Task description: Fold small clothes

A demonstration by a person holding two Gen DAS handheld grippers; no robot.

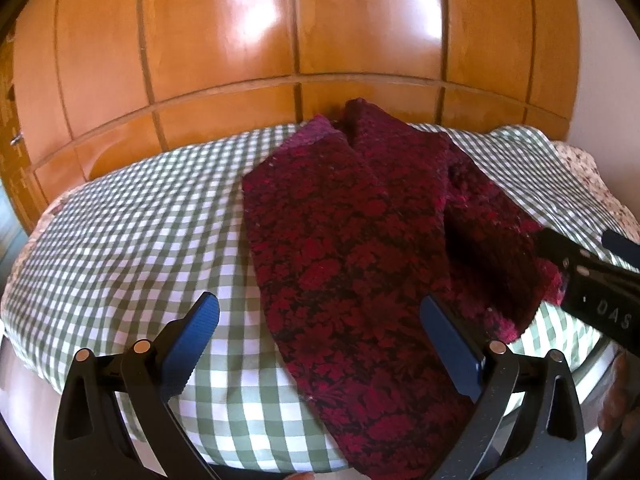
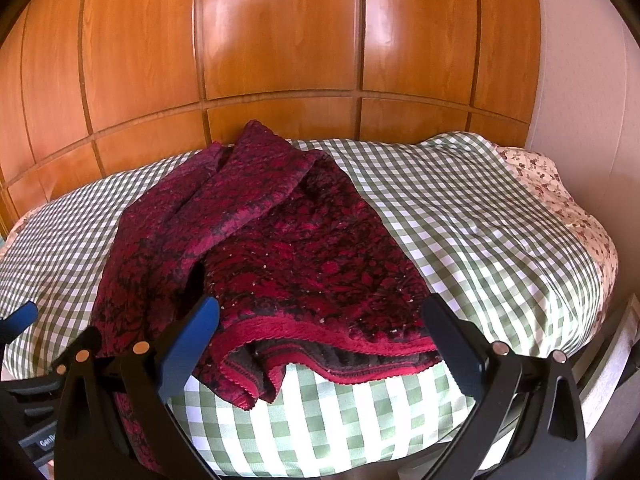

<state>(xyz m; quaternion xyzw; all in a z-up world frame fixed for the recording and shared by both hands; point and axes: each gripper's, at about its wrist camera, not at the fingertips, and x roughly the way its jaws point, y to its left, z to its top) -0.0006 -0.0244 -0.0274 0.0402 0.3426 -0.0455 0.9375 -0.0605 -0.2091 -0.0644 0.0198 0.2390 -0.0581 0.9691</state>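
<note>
Red cloth (image 2: 280,264) between right gripper (image 2: 320,328) (open)

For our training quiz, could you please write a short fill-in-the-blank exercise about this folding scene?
1. The red patterned garment lies on a ____-and-white checked cover.
2. The jaws of the left gripper stand ____.
3. The jaws of the right gripper hold ____.
4. Behind the bed stand ____ wardrobe doors.

Missing words: green; open; nothing; wooden
</note>
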